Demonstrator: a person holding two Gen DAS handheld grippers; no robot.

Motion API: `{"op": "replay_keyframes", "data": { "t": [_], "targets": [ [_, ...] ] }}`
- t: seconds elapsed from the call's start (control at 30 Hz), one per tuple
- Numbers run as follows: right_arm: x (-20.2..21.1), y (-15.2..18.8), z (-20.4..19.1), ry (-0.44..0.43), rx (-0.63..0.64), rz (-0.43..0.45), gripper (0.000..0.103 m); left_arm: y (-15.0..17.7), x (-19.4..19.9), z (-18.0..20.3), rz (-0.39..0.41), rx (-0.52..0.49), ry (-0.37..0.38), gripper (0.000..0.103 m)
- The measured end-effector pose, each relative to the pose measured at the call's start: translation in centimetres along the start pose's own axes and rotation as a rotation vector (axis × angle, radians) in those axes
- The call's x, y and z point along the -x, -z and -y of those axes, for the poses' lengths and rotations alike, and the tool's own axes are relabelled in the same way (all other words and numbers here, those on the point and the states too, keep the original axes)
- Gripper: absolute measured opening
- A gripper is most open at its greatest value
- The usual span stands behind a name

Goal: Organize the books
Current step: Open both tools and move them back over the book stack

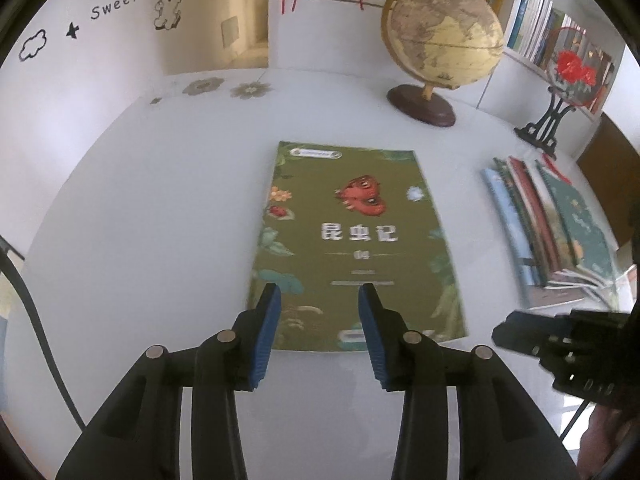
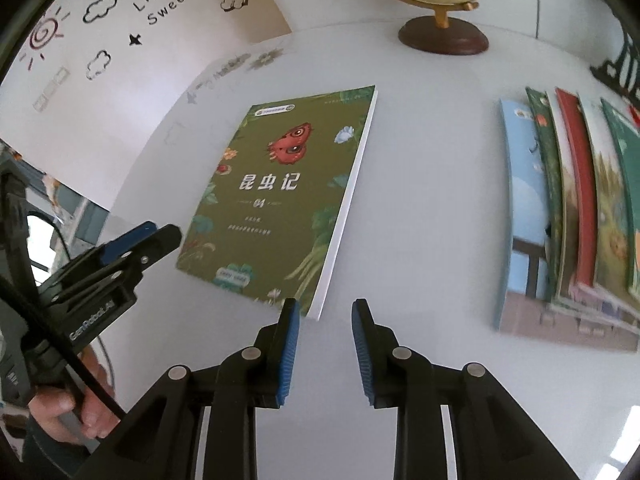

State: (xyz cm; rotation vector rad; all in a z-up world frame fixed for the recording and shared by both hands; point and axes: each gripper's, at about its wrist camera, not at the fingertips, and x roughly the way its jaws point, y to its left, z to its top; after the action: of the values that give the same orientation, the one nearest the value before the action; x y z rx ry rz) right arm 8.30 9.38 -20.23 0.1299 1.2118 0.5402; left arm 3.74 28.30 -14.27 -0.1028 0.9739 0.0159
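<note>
With both my claws, left gripper (image 1: 318,300) and right gripper (image 2: 325,314), parted and empty, the green book (image 1: 352,240) lies flat and alone in front of the globe (image 1: 442,36), the fanned books (image 2: 576,216) well apart, apparently still unsorted.

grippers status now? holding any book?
Left gripper: open, empty, over the green book.
Right gripper: open, empty, just off that book's near corner.

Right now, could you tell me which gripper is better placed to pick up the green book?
Probably the left gripper: its open jaws hang over the green book's near edge. The right gripper sits off its corner, nearer the fanned books.
</note>
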Motion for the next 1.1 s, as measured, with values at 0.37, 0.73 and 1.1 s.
{"op": "replay_keyframes", "data": {
  "t": [0.37,0.73,1.1],
  "targets": [
    [8.1,4.4,5.6,-0.032,-0.114,0.108,0.026,-1.5,5.2,10.7,0.078,-0.119,0.125,0.038],
    [18.3,7.4,17.4,0.015,-0.282,0.262,0.054,-2.3,6.7,25.1,0.103,-0.281,0.297,0.067],
    [21.7,7.9,27.2,0.069,-0.402,0.285,0.054,-2.5,0.0,32.0,-0.019,-0.277,0.333,0.066]
  ]
}}
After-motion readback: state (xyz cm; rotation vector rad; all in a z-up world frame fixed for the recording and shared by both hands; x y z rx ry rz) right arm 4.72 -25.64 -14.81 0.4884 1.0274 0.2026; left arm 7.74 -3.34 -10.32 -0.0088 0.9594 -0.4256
